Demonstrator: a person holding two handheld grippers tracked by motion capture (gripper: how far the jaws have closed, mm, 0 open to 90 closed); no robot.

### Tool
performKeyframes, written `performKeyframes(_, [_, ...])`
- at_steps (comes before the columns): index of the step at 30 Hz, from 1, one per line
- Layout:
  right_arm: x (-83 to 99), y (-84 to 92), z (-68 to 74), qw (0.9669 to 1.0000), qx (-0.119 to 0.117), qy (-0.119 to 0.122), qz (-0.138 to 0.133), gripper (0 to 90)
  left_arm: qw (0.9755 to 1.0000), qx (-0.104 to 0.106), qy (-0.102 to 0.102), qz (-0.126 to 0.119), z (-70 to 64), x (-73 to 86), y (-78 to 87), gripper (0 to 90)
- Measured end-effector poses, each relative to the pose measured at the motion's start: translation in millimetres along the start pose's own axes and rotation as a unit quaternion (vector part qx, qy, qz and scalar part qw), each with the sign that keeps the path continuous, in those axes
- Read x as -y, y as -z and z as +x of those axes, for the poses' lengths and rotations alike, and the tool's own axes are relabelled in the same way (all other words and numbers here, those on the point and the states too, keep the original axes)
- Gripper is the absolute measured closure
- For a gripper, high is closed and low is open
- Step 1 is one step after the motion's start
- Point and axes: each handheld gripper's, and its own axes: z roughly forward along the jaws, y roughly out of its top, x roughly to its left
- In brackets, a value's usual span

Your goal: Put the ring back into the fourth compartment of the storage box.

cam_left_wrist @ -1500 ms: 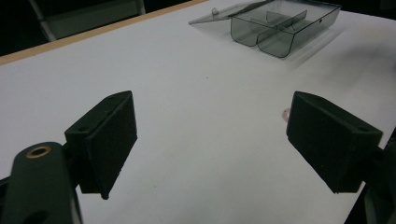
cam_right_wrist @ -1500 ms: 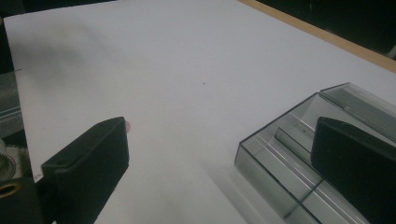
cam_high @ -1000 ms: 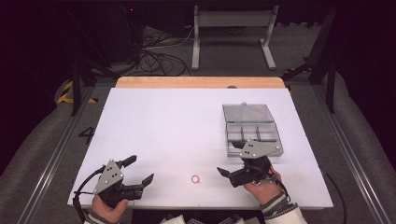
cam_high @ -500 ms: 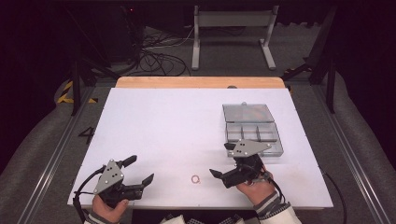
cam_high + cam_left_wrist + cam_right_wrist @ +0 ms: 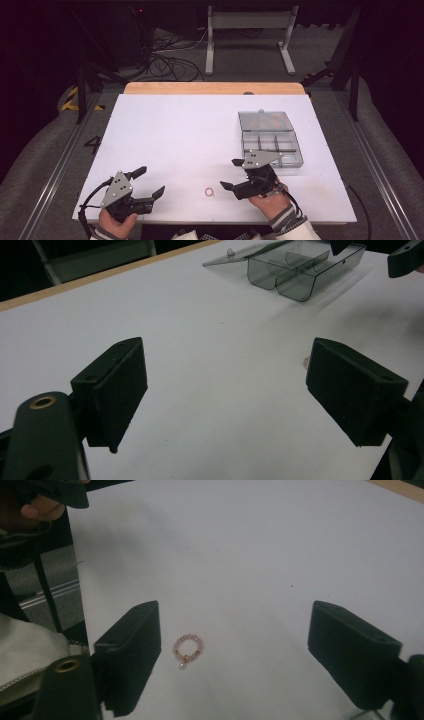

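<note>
A small pink bead ring (image 5: 209, 192) with a tiny charm lies on the white table (image 5: 190, 135) near its front edge. My right gripper (image 5: 230, 174) hovers just right of it, pointing left. In the right gripper view the bead ring (image 5: 186, 648) lies on the table between the jaws of the right gripper (image 5: 232, 650), close to the left one, with neither pad touching it. These jaws have just been closing and still stand apart. My left gripper (image 5: 150, 181) rests at the front left, jaws wide, and nothing sits between the jaws of the left gripper (image 5: 225, 390).
A clear grey compartment box (image 5: 272, 145) stands behind the right hand with its lid (image 5: 265, 120) folded back flat; the same box (image 5: 305, 270) appears far off in the left gripper view. A wooden strip (image 5: 215, 88) borders the table's far edge.
The right gripper has shifted a little to the left, away from the box and closer to the bead ring. The left gripper has stayed put.
</note>
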Motion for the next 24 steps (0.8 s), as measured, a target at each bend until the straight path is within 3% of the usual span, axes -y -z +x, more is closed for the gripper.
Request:
performKeyframes(14, [-1.0,-25.8,10.2,0.9986,-0.021,0.018,0.046,37.9,1.0000,0.001,0.000,0.000,0.2,0.0,0.0,17.4])
performKeyframes(24, [1.2,-49.3,13.9,0.9957,-0.030,0.022,0.086,44.9,1.0000,0.003,-0.001,0.000,0.1,0.0,-0.1,17.5])
